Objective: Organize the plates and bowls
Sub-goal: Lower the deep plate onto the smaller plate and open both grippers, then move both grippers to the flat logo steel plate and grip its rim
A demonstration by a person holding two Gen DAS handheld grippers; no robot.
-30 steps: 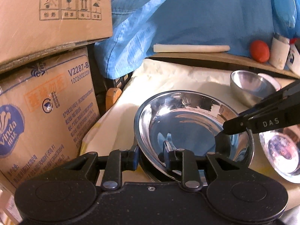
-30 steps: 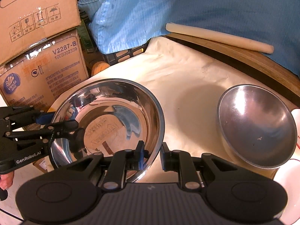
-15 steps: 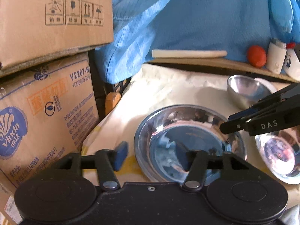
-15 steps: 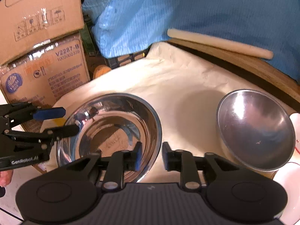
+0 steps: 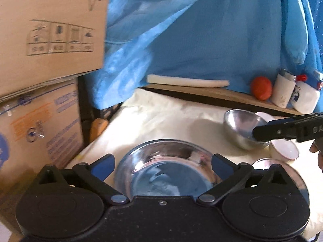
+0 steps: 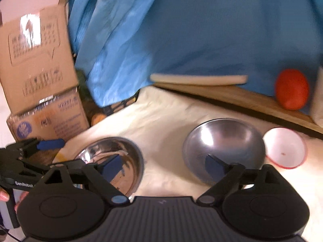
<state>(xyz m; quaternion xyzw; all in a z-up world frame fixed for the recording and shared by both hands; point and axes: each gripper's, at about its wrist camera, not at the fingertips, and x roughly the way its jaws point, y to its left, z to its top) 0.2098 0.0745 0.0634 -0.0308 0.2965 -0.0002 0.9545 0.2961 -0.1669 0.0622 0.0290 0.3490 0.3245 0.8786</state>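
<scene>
Your left gripper (image 5: 162, 166) and right gripper (image 6: 163, 166) are both opening their fingers with nothing clamped, leaving the wide steel bowl (image 5: 165, 167) resting on the table (image 5: 161, 121) left of the deeper steel bowl (image 6: 224, 147), probably ready for nesting.

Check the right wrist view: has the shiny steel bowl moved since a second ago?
Yes. The shiny steel bowl was tilted up, clamped by both grippers; now it sits flat on the cream cloth, lower against the cardboard boxes.

Both wrist views close, downward, overlapping
</scene>
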